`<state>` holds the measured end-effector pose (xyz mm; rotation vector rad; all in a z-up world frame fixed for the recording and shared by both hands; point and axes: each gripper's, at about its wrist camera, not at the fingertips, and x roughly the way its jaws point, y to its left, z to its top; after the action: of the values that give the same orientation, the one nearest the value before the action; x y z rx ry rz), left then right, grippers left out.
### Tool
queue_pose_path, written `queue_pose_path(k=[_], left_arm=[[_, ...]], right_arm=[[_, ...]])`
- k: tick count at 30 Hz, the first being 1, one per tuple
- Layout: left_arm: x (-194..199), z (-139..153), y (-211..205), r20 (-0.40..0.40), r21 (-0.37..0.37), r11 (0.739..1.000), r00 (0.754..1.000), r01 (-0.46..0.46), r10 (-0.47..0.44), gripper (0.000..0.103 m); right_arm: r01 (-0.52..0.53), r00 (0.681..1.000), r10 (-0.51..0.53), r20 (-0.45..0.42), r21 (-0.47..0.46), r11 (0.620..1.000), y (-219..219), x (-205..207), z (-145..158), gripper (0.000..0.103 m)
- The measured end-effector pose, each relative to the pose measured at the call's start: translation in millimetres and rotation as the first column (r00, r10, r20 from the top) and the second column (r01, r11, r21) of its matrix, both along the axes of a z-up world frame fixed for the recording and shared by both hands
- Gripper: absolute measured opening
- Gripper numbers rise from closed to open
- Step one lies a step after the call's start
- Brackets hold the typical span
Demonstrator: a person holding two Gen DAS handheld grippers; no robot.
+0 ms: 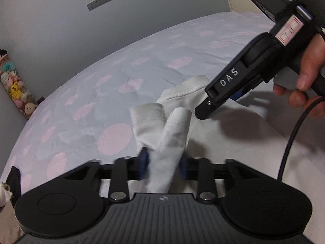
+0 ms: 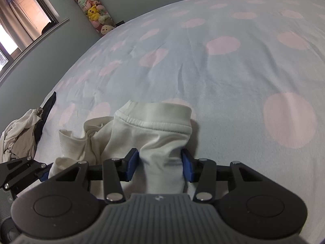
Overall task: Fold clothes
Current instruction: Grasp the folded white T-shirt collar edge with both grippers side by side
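A white garment (image 1: 174, 126) lies bunched on the bed. In the left wrist view my left gripper (image 1: 163, 164) is shut on a rolled part of it, and the cloth fills the gap between the blue pads (image 1: 143, 163). Two hemmed folds stick up beyond the jaws. My right gripper (image 1: 203, 109) comes in from the upper right, held by a hand (image 1: 310, 71), its tip at the garment's ribbed edge. In the right wrist view the right gripper (image 2: 160, 164) is shut on the white garment (image 2: 154, 130) just below its ribbed hem. The left gripper's body (image 2: 14, 172) shows at the lower left.
The bed cover (image 2: 223, 71) is pale blue with pink dots and spreads far ahead and to the right. A pile of other clothes (image 2: 18, 138) lies at the bed's left edge. A tube of plush toys (image 2: 93, 10) and a window (image 2: 20, 20) stand at the wall. A black cable (image 1: 290, 138) hangs from the right gripper.
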<state>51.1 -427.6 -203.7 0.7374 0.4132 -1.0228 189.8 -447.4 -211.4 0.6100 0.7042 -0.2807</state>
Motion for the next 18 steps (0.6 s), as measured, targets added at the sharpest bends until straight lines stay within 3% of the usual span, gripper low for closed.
queue_pose_path(k=[4, 9, 13, 15, 18], left_arm=[[1, 0, 7, 0.002, -0.012, 0.998, 0.998, -0.067, 0.067, 0.057], [21, -8, -1, -0.022, 0.036, 0.991, 0.991, -0.131, 0.132, 0.066], [47, -4, -5, -0.134, 0.021, 0.986, 0.977, -0.166, 0.167, 0.068], [64, -3, -2, -0.228, 0.000, 0.977, 0.951, -0.213, 0.208, 0.067], [95, -5, 10, -0.432, -0.040, 0.952, 0.864, -0.304, 0.258, 0.054]], right_arm=[[-0.001, 1.000, 0.001, -0.002, -0.003, 1.000, 1, 1, 0, 0.049], [0.001, 1.000, -0.001, -0.002, -0.010, 1.000, 3, 0, 0, 0.050], [0.001, 1.000, -0.001, -0.003, -0.007, 1.000, 4, -1, 0, 0.050], [0.001, 1.000, -0.001, -0.004, -0.005, 1.000, 4, 0, 0, 0.050], [-0.001, 1.000, 0.001, -0.008, -0.010, 1.000, 4, 0, 1, 0.050]])
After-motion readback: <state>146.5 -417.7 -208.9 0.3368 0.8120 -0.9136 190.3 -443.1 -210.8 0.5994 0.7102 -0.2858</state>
